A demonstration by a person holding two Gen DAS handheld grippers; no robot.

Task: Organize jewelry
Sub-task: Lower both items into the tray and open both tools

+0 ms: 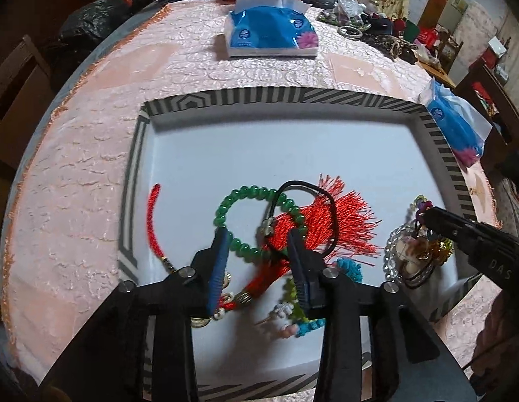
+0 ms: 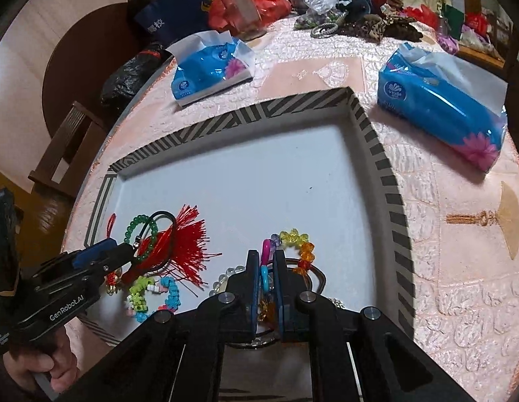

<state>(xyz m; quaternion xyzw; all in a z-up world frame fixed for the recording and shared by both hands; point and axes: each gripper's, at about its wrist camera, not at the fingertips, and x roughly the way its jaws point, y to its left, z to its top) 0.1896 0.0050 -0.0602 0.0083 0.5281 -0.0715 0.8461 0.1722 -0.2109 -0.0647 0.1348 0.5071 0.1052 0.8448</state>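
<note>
Low in the striped-rimmed white tray [image 1: 440,140], left tongs [image 1: 256,244] part-open, astride light, slippery green glass-bead bracelet [image 1: 232,201]; right tongs [image 2: 267,264] pinched on faceted multicoloured bead bracelet [image 2: 301,251]. Strand best taken, not beads.

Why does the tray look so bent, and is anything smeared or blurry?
Left wrist view: the fisheye lens bows the striped tray rim; the small bead bracelets beneath the left gripper are motion-smeared. Right wrist view: the same bowing, dark corners, soft glare on the tissue pack; the right gripper looks sharp.

A pink-clothed table [image 1: 92,167] bears a striped tray [image 1: 259,95] and two blue tissue packs [image 2: 440,107].
</note>
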